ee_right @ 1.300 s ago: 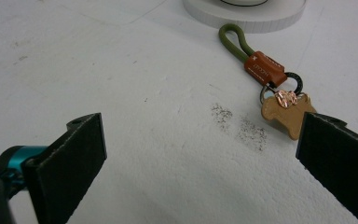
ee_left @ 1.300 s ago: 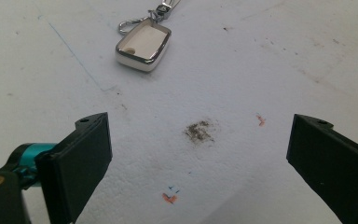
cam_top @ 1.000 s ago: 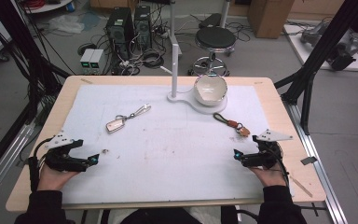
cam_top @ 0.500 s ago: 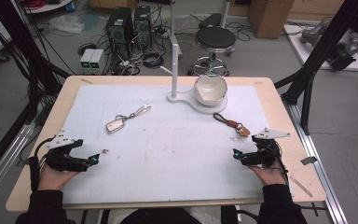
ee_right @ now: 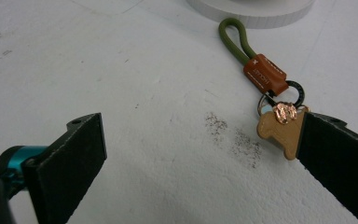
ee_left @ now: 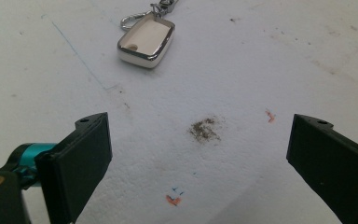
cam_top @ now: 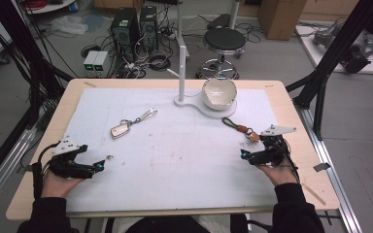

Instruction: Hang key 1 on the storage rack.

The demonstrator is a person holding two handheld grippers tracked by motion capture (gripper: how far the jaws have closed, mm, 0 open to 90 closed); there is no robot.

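Observation:
A white, chrome-edged key fob (cam_top: 120,129) on a metal clip chain lies on the white mat left of centre; in the left gripper view the key fob (ee_left: 146,39) sits ahead of the jaws. My left gripper (cam_top: 99,166) rests at the front left, open, with nothing between its jaws (ee_left: 196,163). A green cord keychain (cam_top: 238,126) with a brown leather band and a gold charm lies at the right. The gold charm (ee_right: 279,128) touches the inner edge of the right jaw of my open right gripper (ee_right: 200,154), which rests at the front right (cam_top: 243,155).
A white bowl (cam_top: 219,92) sits on a white stand base with an upright post (cam_top: 181,58) at the mat's far centre. The wooden table edge (cam_top: 291,116) frames the mat. Dirt smudges mark the mat near both grippers.
My right gripper has shifted slightly forward and left, nearer the green keychain. The left gripper has barely moved.

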